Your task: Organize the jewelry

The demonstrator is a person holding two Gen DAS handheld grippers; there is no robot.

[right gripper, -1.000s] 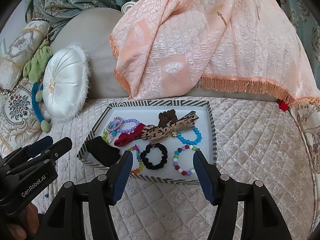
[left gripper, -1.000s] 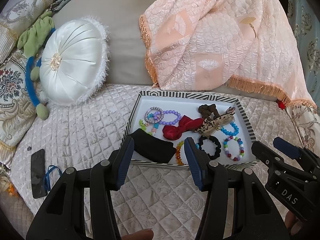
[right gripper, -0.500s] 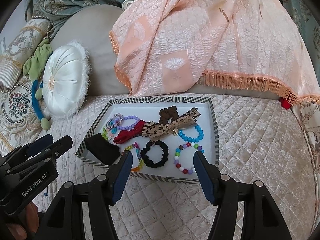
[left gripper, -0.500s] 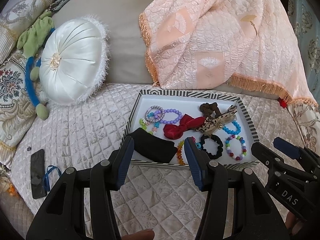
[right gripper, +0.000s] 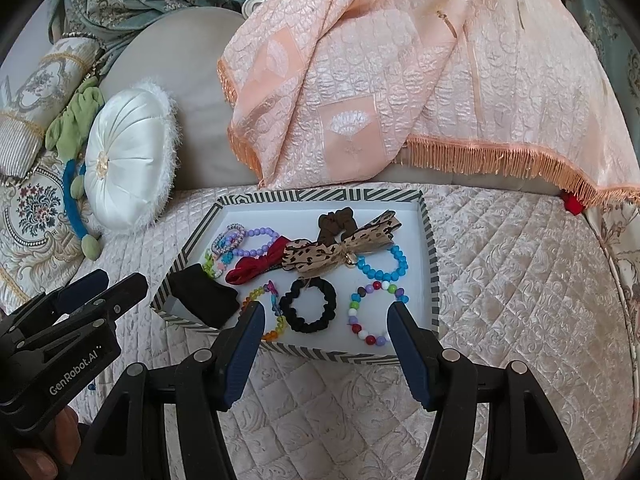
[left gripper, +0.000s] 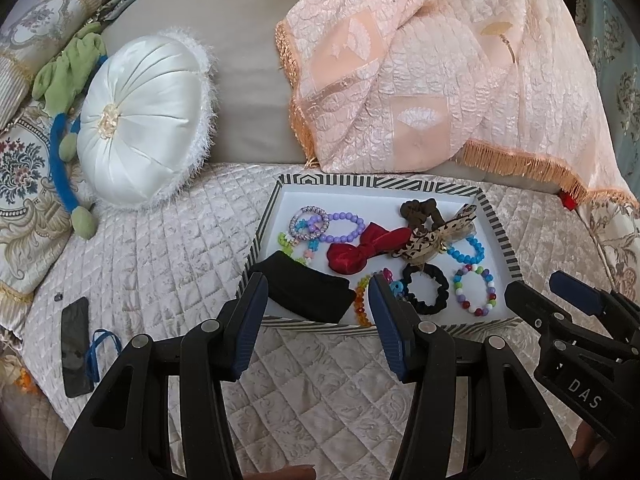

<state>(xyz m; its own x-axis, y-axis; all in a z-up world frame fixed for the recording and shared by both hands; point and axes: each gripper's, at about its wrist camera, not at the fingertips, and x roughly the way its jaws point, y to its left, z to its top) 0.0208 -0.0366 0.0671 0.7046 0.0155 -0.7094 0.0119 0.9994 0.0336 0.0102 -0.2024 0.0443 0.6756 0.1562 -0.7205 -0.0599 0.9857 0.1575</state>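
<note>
Quilted bedspread (left gripper: 160, 264), leopard bow (right gripper: 340, 250) lying diagonally

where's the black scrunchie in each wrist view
Left wrist view: black scrunchie lies right of centre, in the striped tray's near right part.
Right wrist view: it lies at centre, near the tray's front edge.
Shared landmark: the leopard-print bow just behind it.
</note>
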